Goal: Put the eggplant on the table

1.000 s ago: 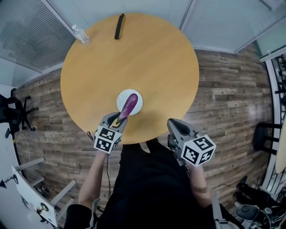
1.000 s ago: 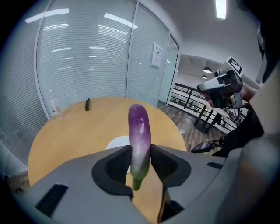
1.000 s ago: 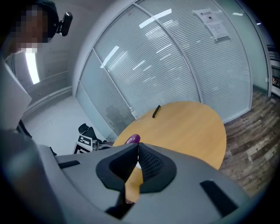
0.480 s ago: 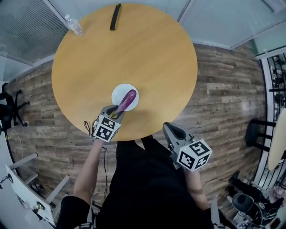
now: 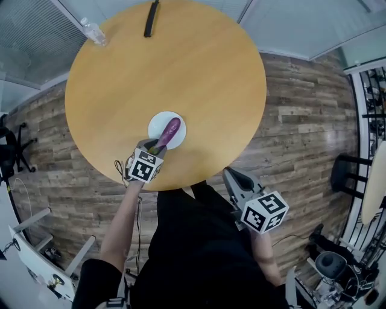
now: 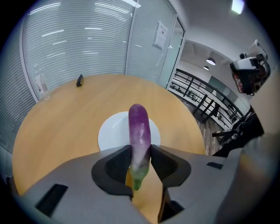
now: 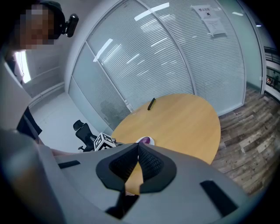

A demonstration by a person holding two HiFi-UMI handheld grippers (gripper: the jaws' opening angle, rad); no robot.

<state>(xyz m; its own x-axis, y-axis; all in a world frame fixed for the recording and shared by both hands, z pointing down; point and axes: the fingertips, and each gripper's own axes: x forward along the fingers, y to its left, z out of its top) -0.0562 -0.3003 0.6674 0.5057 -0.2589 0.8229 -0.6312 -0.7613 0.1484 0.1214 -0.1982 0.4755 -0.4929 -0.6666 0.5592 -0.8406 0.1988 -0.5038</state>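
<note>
A purple eggplant point(image 5: 169, 131) with a green stem end is clamped between the jaws of my left gripper point(image 5: 155, 148), which is shut on it near the stem. Its purple tip points out over a white plate point(image 5: 156, 124) near the front edge of the round wooden table point(image 5: 181, 60). In the left gripper view the eggplant point(image 6: 139, 129) rises from the left gripper point(image 6: 140, 164) above the plate point(image 6: 111, 133); whether it touches the plate I cannot tell. My right gripper point(image 5: 232, 175) hangs off the table's near edge, shut and empty, seen as the right gripper point(image 7: 138, 158) in its own view.
A clear plastic bottle point(image 5: 93, 31) and a long black object point(image 5: 149, 18) lie at the table's far edge. Wood-plank floor surrounds the table; an office chair point(image 5: 12, 151) stands at the left. Glass walls with blinds stand behind the table.
My left gripper has sunk with the eggplant, closer over the white plate. The right gripper has stayed about where it was.
</note>
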